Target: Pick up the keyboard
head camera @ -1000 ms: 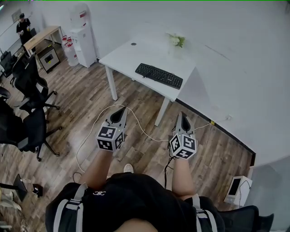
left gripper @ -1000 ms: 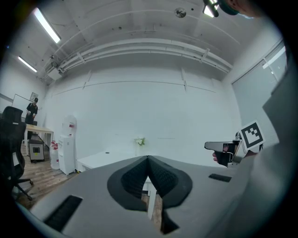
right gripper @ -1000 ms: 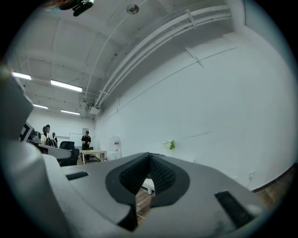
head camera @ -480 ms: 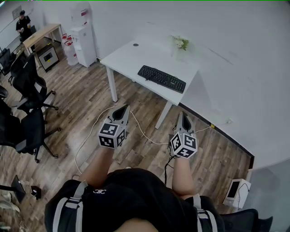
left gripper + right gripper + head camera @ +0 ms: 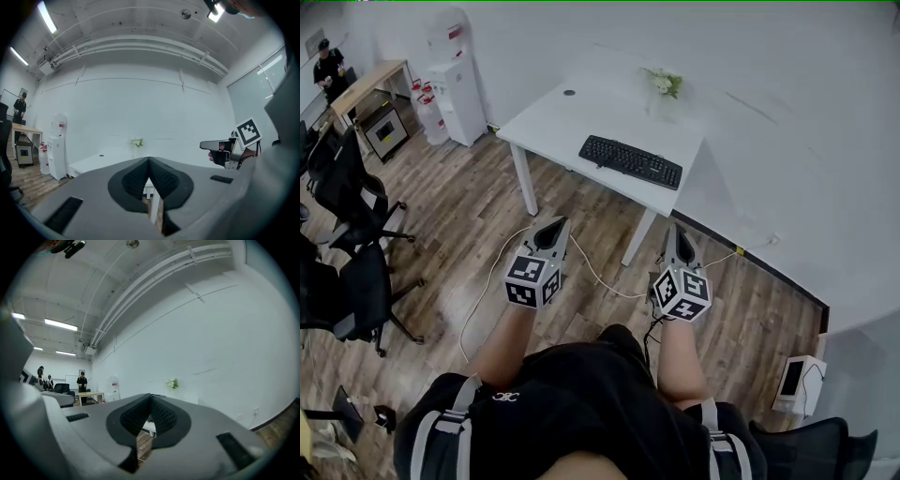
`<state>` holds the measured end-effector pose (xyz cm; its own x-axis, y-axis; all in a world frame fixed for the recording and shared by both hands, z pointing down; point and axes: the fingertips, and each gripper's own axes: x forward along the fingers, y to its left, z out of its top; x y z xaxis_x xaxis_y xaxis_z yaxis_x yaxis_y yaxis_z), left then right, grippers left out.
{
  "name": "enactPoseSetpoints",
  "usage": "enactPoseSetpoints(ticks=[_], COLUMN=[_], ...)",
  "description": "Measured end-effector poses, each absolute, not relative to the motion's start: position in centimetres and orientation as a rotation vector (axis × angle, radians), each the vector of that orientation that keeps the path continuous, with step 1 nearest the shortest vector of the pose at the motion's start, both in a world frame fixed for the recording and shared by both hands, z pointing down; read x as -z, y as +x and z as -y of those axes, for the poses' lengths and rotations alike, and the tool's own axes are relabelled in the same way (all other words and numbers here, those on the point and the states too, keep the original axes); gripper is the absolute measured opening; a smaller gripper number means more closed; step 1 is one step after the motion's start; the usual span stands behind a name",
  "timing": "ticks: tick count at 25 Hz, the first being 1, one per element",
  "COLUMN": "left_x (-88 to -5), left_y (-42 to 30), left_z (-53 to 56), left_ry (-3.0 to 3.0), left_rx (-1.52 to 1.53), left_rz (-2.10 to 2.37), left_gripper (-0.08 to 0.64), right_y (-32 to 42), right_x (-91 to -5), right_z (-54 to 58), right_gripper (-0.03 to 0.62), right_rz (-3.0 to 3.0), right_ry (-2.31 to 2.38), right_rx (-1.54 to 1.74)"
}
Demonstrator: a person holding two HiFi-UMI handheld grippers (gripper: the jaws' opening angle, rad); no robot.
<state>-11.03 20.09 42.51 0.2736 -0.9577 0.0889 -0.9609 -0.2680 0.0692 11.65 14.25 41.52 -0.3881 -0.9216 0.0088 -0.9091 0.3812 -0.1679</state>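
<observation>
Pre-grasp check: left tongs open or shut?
Shut. In the left gripper view the left tongs meet at the tips with nothing between them; the keyboard lies flat on the white table.

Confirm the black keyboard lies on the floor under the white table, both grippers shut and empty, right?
No: the head view shows the keyboard on top of the white table. The left gripper and right gripper are indeed shut and empty.

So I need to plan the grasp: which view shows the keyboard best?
The head view: the whole keyboard lies in plain sight on the white table. Both gripper views look level at the table, and the keyboard cannot be made out there.
</observation>
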Motion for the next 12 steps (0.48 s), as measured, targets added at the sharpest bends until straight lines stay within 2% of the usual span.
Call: enactPoseSetpoints(ticks=[12], left_x=[-44.6], left_y=[-13.3], left_z=[-13.9], left_ry=[2.399], left_rx=[-0.109], left_rz=[1.855], left_gripper=[0.0], right_y=[10.8], right_x=[-44.1], right_z=[-7.9], right_gripper=[0.005], right_rz=[-2.516], right_ry=[-1.728], right_rx=[0.204])
